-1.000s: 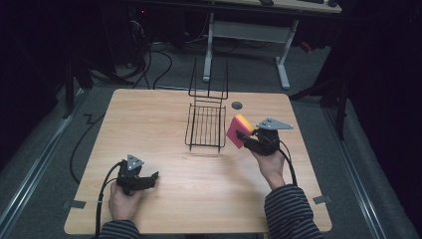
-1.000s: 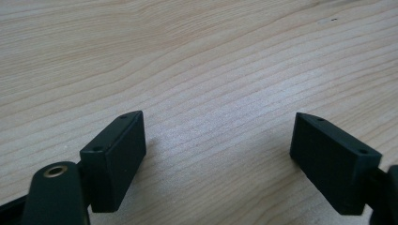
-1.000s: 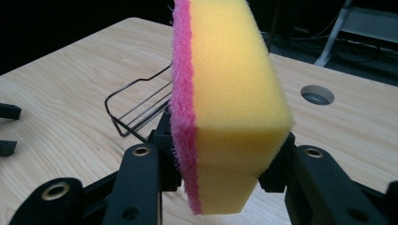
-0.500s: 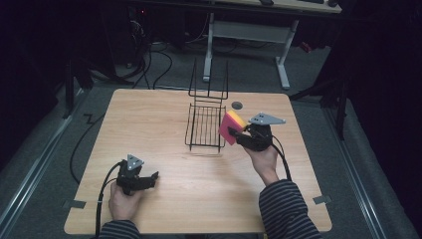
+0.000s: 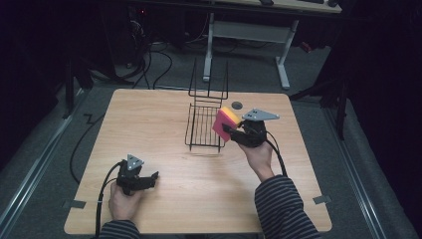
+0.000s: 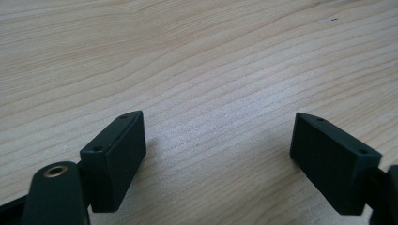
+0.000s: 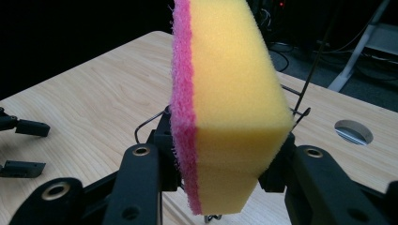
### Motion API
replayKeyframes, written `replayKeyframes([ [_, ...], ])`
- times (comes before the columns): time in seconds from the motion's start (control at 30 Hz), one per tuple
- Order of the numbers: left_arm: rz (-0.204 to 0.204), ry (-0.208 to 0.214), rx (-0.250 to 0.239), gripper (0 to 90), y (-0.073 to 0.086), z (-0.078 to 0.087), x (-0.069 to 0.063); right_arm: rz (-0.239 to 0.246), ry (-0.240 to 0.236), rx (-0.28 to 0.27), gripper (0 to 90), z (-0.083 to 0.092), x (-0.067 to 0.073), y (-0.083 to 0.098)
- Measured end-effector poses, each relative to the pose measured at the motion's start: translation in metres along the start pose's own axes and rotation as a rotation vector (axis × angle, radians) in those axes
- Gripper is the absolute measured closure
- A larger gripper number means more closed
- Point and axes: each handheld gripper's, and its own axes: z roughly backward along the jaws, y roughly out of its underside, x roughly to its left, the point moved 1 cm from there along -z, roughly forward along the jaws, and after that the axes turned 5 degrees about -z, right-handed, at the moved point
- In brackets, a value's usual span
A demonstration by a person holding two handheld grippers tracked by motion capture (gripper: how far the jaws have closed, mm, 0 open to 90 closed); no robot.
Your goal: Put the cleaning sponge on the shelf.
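A: High view first. What is the right gripper [image 5: 233, 133] doing?

B: It is holding a yellow-and-pink sponge [image 5: 224, 123] clear of the wooden table [image 5: 149, 114], just beside the right edge of the black wire basket [image 5: 205, 127]. The jaws are pressing on the sponge from both sides. The person's right hand [image 5: 259, 157], in a striped sleeve [image 5: 283, 206], is coming in from the bottom edge.

A: And the left gripper [image 5: 149, 178]?

B: It is sitting low at the near left of the table, in the left hand [image 5: 122, 201], well apart from basket and sponge. A round hole [image 5: 237, 105] is showing in the tabletop behind the basket.

A: Left gripper view?

B: Both black jaws are standing wide apart over bare wood grain [image 6: 211, 70], and they are gripping nothing.

A: Right gripper view?

B: The sponge [image 7: 234, 108] is standing upright on its narrow end between the two jaws, pink scouring layer to the picture's left, yellow foam to the right. The jaws are clamping its lower part. Wires of the basket [image 7: 300, 101] are showing behind it, the table hole [image 7: 353, 131] is lying at the right, and the other gripper's open jaws are showing far left.
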Motion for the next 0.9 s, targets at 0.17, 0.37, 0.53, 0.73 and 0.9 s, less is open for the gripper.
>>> replayKeyframes([
  [0.17, 0.0, 0.0, 0.0, 19.1, 0.0, 0.0, 0.0, 0.004, -0.008, 0.001, 60.6, -0.004, 0.002, -0.003],
  [0.37, -0.001, -0.001, 0.001, 19.1, 0.0, 0.0, 0.0, 0.013, -0.007, 0.015, 60.6, -0.01, 0.005, -0.004],
  [0.53, -0.001, 0.0, 0.001, 19.1, 0.0, 0.0, 0.0, 0.022, 0.003, 0.021, 60.6, -0.016, 0.006, -0.004],
  [0.73, -0.001, -0.001, 0.001, 19.2, 0.0, 0.0, 0.0, 0.042, 0.022, 0.036, 60.6, -0.023, 0.006, -0.002],
  [0.9, -0.001, 0.0, 0.001, 19.2, 0.0, 0.0, 0.0, 0.059, 0.019, 0.051, 60.5, -0.031, 0.009, -0.001],
])
